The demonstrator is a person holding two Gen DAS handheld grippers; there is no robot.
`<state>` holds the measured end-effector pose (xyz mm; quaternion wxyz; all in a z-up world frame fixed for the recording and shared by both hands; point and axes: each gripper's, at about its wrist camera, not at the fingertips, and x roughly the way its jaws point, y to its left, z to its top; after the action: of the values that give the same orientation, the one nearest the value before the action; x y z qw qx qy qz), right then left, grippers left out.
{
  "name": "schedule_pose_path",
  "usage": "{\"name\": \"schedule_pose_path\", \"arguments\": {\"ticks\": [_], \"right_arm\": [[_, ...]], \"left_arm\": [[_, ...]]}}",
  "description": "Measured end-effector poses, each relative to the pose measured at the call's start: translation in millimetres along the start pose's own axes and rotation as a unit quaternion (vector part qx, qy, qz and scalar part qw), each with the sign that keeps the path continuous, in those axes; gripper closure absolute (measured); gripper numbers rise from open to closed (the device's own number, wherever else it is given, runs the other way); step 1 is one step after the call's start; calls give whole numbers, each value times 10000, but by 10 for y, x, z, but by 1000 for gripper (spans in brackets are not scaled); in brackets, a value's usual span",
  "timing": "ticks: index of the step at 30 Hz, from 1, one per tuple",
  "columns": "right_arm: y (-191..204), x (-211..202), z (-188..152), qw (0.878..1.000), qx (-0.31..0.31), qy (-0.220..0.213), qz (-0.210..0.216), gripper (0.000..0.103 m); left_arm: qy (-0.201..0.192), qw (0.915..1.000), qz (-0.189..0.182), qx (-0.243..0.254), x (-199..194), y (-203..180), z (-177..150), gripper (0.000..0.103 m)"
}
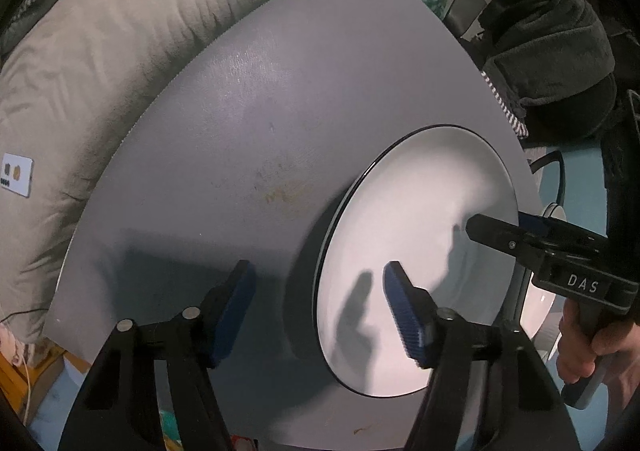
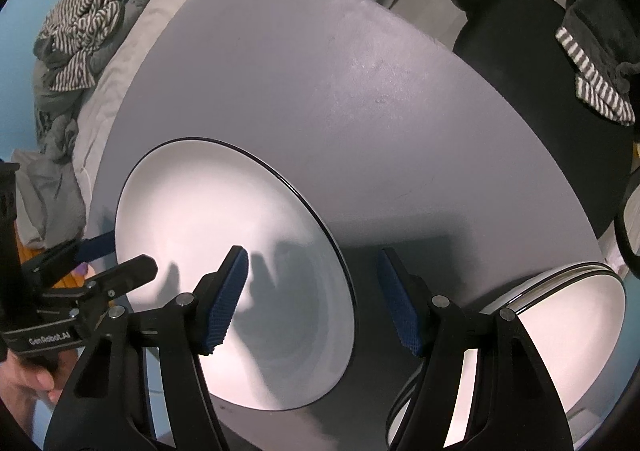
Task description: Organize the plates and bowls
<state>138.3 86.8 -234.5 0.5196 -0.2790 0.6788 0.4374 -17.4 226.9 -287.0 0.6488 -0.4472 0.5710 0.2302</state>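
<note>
A white plate [image 1: 420,211] [image 2: 208,219] with a thin black rim lies on the grey table [image 1: 240,123] [image 2: 340,91]. My left gripper [image 1: 320,275] [image 2: 120,251] is open and straddles the plate's left rim, one pad over the table and the other over the plate. On the opposite rim my right gripper [image 2: 314,263] [image 1: 508,223] straddles the same way, also open. No pad visibly presses on the rim. A stack of similar white plates [image 2: 560,331] [image 1: 540,307] sits lower, past the table's edge by the right gripper.
Beige bedding [image 1: 100,51] borders the table's far side. A pile of striped clothes [image 2: 80,31] lies on it. A black chair [image 2: 520,71] with dark and striped clothes [image 1: 552,51] stands beyond the table. A person's hand [image 1: 580,347] holds the right gripper's handle.
</note>
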Motion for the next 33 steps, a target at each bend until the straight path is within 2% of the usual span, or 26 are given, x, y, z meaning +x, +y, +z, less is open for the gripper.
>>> {"name": "schedule_pose_path", "arguments": {"ticks": [3,5,10,11,14,15,16,18,23,29,33], "right_arm": [[12,9,-17,9999,-105,-46,-121,43],[51,16,-31,9997,-197,-13,-123,56],[140,51,-29,9990,-341,72,-291,58],[139,50,-31,9990,-328,81,-279,60],[104,64,-39,9996,-185,198,-31,76],[104,68,-47,9996,-154,242,51,82],[113,89,-63,9993,-132,299,181,84],[162,113,-103,9989,-151,334,277,84],[176,98,-155,9992,19,174,372,84],[67,82,-217,9981,281,-3,550,85],[84,66,-305,9978,382,-259,474,87]], "left_arm": [[22,9999,40,94,-5,-15,7,42],[49,9999,42,115,-16,0,-1,48],[60,9999,-62,79,-47,107,-15,57],[58,9999,-66,88,-46,121,-11,61],[85,9998,-94,131,-55,185,-21,70],[106,9998,-100,143,-58,205,-23,71],[104,9998,-63,163,-62,213,-23,72],[89,9998,-35,199,-71,212,-30,73],[154,9995,-84,270,-72,268,-47,85],[210,9986,-156,456,-74,299,-85,87],[191,9985,-219,464,-80,306,-110,87]]}}
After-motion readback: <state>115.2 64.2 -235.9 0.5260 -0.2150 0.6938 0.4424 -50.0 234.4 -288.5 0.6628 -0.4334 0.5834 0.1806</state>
